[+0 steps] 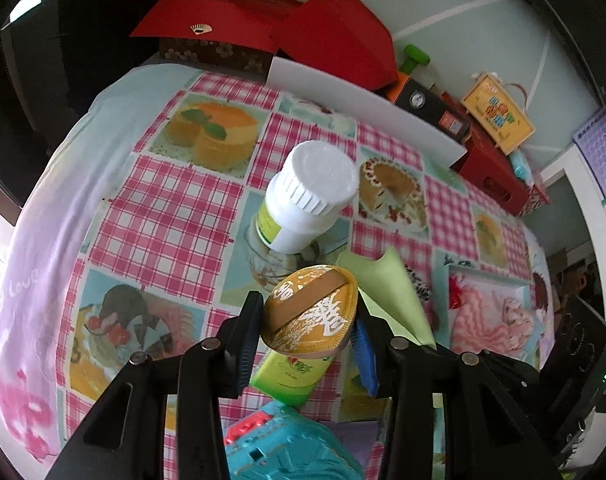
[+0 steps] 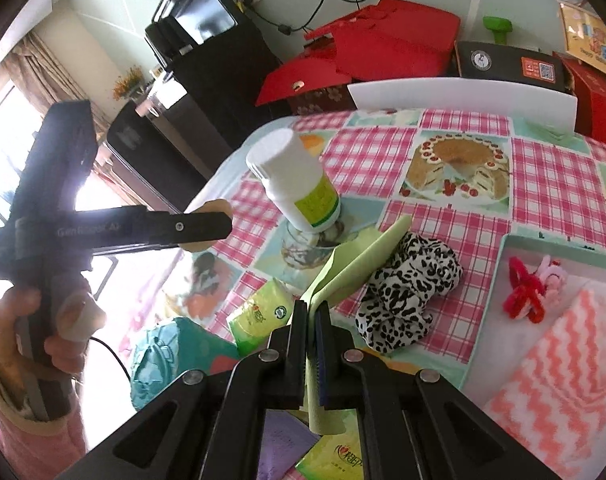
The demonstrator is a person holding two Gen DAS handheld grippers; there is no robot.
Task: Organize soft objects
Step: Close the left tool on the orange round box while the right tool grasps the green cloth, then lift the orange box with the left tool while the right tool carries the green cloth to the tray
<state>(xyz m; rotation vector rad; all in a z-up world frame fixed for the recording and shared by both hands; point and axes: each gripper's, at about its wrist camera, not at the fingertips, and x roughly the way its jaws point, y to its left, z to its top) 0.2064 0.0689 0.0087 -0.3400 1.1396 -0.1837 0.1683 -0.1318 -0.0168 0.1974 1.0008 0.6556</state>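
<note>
teal box (image 1: 291, 448) cut by bottom edge, lower centre of left wrist view; purple cloth (image 2: 279, 452) mostly hidden under gripper frame, bottom centre; window (image 2: 7, 136) glare, left side, detail unreadable

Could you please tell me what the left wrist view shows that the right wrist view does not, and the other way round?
Only the left wrist view shows the printed top of the gold round packet that the left gripper is shut on.

Only the right wrist view shows the black-and-white spotted cloth, the red pipe-cleaner bow, and the right gripper shut on the green sheet.

Both show the white-capped bottle, the green sheet, the pink-and-white zigzag towel and the checked tablecloth.
</note>
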